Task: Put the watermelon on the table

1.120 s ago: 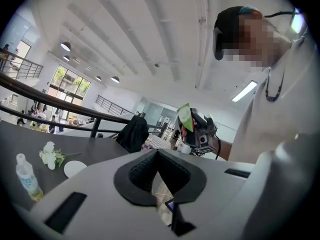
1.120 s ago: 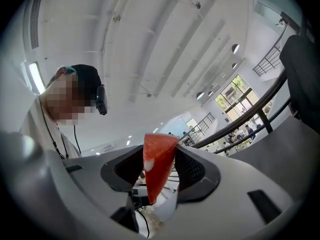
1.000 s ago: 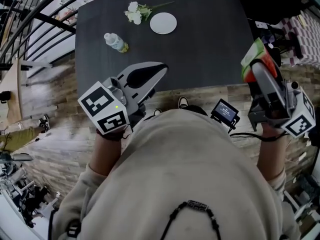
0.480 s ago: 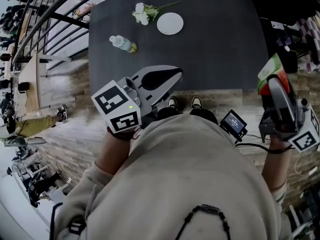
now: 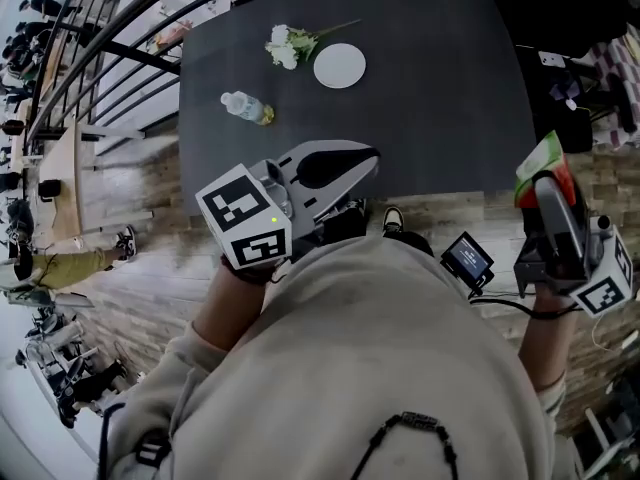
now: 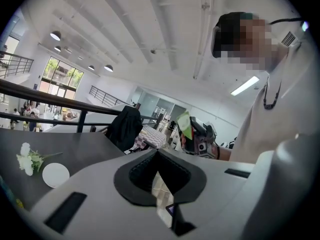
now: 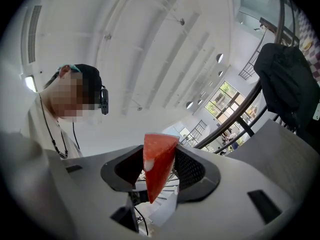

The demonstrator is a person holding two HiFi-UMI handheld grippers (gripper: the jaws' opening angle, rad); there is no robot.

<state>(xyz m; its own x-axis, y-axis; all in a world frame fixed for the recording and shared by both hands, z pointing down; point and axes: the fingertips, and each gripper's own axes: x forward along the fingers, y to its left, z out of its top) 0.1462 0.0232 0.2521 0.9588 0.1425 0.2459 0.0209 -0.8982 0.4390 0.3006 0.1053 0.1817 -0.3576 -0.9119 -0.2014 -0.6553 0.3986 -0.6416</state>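
Carrying: right gripper [image 5: 545, 180] fingers clamp watermelon [image 7: 159, 156] at frame right, off the surface [image 5: 430, 108]; left gripper [image 5: 368, 156] fingers closed, empty. Next: reach over surface, lower, release.

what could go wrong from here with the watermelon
1. The watermelon slice is pinched in the right gripper with much of it sticking out past the jaws, and it hangs beside the table, not over it. If it slips, it probably lands on the floor.
2. The flesh looks soft, so a tighter squeeze might crush or split it.
3. A careless reach across the table could knock the bottle, flowers or plate.
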